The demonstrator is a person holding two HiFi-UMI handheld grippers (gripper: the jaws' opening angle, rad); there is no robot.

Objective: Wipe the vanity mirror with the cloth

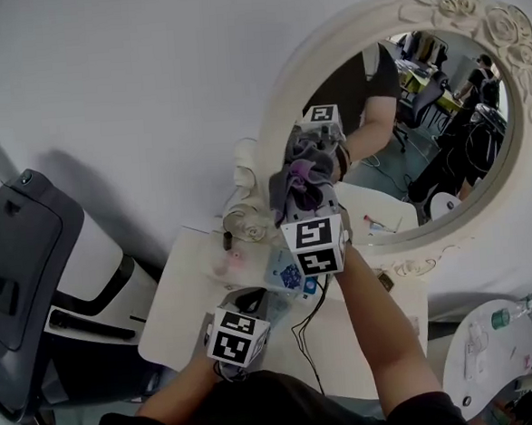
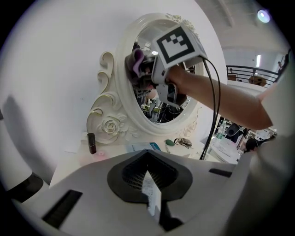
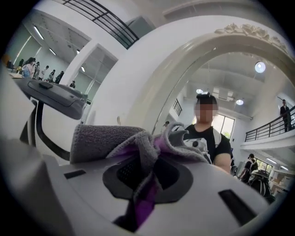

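An oval vanity mirror [image 1: 442, 131] in an ornate white frame [image 1: 277, 115] stands on a white table against the wall. My right gripper [image 1: 310, 172] is shut on a bunched grey and purple cloth [image 1: 302, 179] and holds it against the left side of the glass. The left gripper view has the cloth [image 2: 136, 62] at the upper left of the mirror [image 2: 161, 106]. In the right gripper view the cloth [image 3: 115, 143] spills over the jaws [image 3: 147, 166]. My left gripper [image 1: 247, 301] hangs low over the table, shut on a small white slip [image 2: 151, 189].
On the white table [image 1: 191, 303] lie a dark lipstick tube [image 2: 91, 143], a blue and white card [image 2: 143, 147] and small keys [image 2: 184, 142]. A black cable [image 1: 301, 327] trails from the right gripper. A dark machine [image 1: 24, 260] stands left, a round side table [image 1: 493, 346] right.
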